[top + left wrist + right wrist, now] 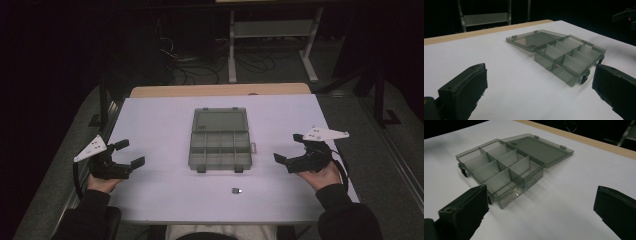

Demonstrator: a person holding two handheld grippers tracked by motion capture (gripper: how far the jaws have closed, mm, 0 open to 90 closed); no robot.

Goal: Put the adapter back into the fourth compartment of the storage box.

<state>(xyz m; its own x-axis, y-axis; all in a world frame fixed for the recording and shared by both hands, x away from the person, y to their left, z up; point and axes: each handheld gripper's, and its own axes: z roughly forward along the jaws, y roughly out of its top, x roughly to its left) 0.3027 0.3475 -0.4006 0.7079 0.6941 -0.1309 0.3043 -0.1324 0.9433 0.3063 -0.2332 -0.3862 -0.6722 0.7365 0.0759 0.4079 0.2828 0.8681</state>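
Translucent smoky-grey plastic compartment box (220, 145), smooth and glossy; matt white tabletop (160, 125) with pale wood edge strip (220, 90); black gripper pads (464, 92), rough, matt.

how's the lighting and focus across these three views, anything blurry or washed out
High view: dim, the white table lit, surroundings nearly black. Left gripper view: organizer box sharp, near jaws soft. Right gripper view: slight glare on the box's near corner, jaws blurred.
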